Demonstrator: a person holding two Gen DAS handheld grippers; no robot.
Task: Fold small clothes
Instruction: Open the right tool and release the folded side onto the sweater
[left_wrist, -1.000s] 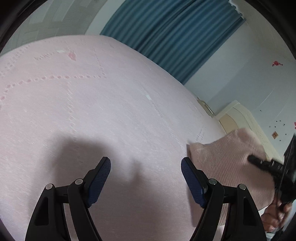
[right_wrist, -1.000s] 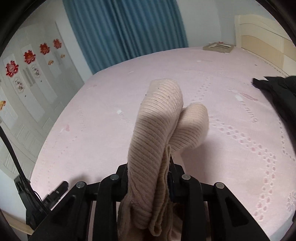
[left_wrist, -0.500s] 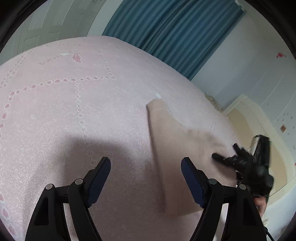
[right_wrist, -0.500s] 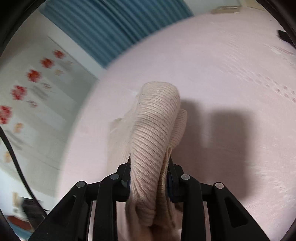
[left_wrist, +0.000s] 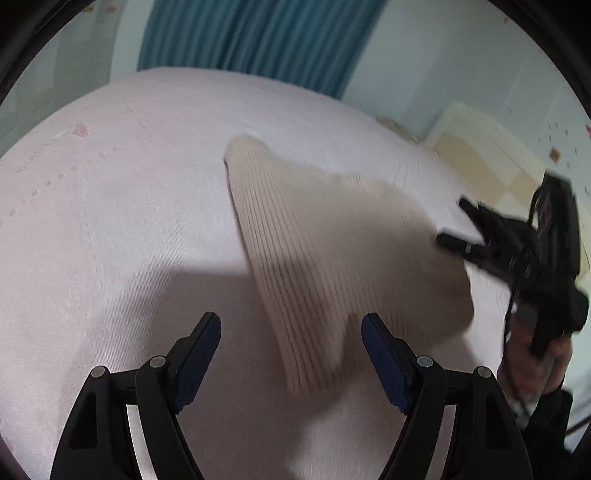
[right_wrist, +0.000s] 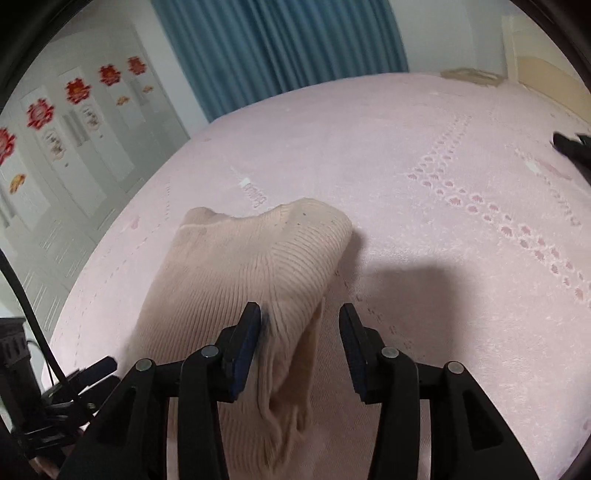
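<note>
A beige ribbed knit garment (left_wrist: 332, 251) lies spread on the pink bed (left_wrist: 110, 221). In the left wrist view my left gripper (left_wrist: 291, 325) is open, and the garment's near end reaches in between its blue pads without touching them. My right gripper (right_wrist: 300, 312) has its jaws opening. A bunched fold of the garment (right_wrist: 258, 258) stands between them, resting against the left pad (right_wrist: 247, 339), clear of the right one. From the left wrist view the right gripper (left_wrist: 454, 221) sits at the garment's far right edge, a hand behind it.
A blue curtain (right_wrist: 277, 44) hangs behind the bed. White wardrobe doors with red decorations (right_wrist: 74, 110) stand on the left. A black item (right_wrist: 572, 147) lies at the bed's right edge. A beige headboard (left_wrist: 480, 166) is at the far right.
My right gripper has come down to the bed and its jaws have parted from the garment, which has dropped and spread flat. My left gripper has swung over to the garment's near end.
</note>
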